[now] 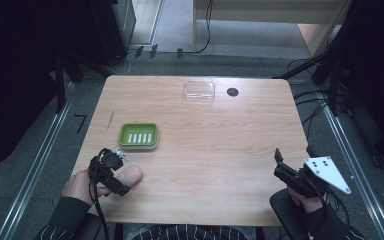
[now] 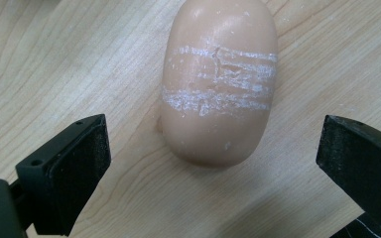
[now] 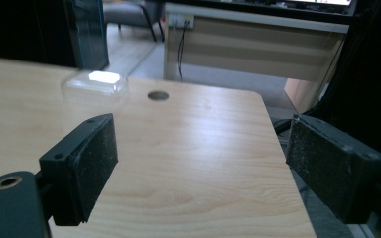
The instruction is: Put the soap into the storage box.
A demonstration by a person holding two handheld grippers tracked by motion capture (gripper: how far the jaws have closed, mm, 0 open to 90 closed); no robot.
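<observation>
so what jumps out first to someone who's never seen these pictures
Probably the pale bar of soap, scuffed with white streaks, lying on the wooden table just ahead of the left gripper, whose jaws stand wide open. Next comes the bright green soap dish just beyond it on the table's left side. A clear plastic lid sits at the far edge, beside a dark round hole.

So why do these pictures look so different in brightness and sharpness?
High view: dark surroundings, evenly lit table. Left gripper view: close, bright and sharp on the soap, soft shadow under it. Right gripper view: near fingers soft, glare on the clear lid.
</observation>
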